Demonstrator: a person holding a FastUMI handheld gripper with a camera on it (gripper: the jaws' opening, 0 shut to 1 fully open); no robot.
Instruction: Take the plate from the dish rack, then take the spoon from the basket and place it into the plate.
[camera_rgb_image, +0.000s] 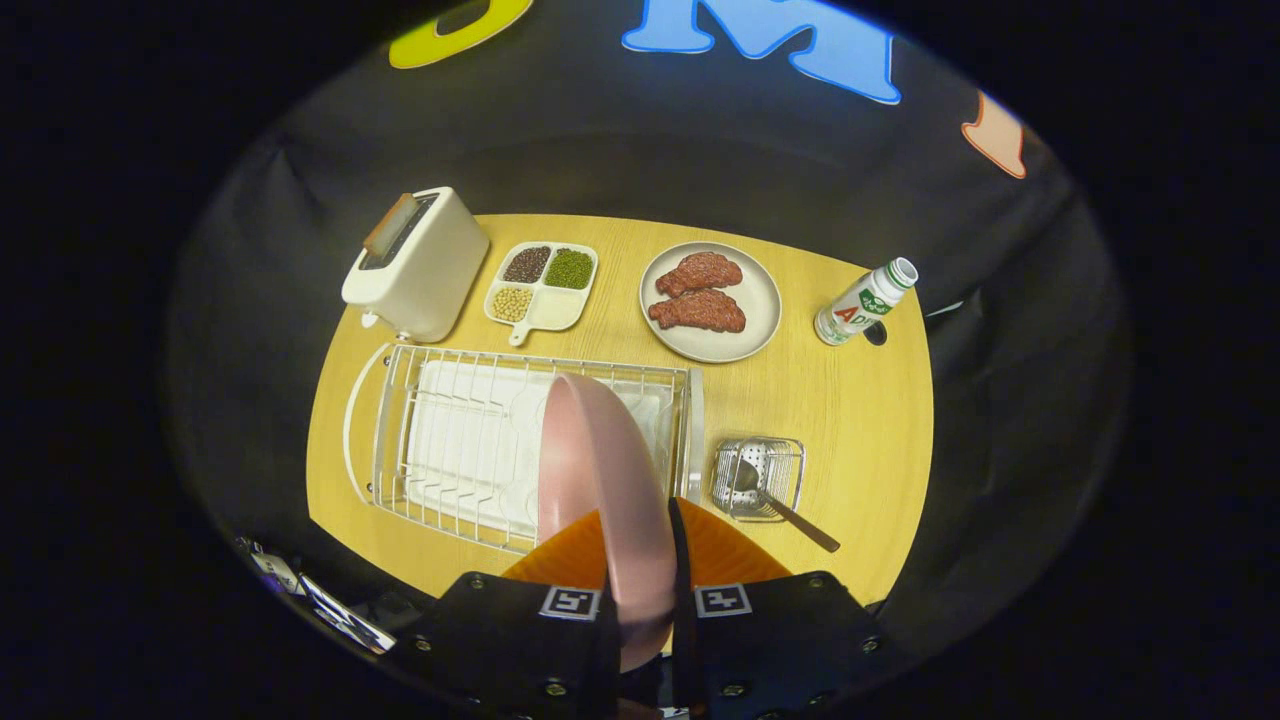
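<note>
**Plate gripped over the rack**

Now your gripper (640, 590) has its two fingers closed on the pink plate (600, 480) — one finger on each face, the plate standing on edge between them and rising ahead of them. The plate stands over the right part of the white dish rack (450, 440), which lies on the round wooden table (860, 400).

Take the rack as your landmark. Just to its right sits the small wire basket (765, 470), with the spoon (780, 505) lying in it — bowl inside, handle sticking out over the near rim. Beyond the rack's left end stands the toaster (415, 265); beyond its middle, the divided dish of beans (540, 285); further right, the grey plate of meat (710, 300) and, well apart, a tilted bottle (865, 300).
</note>
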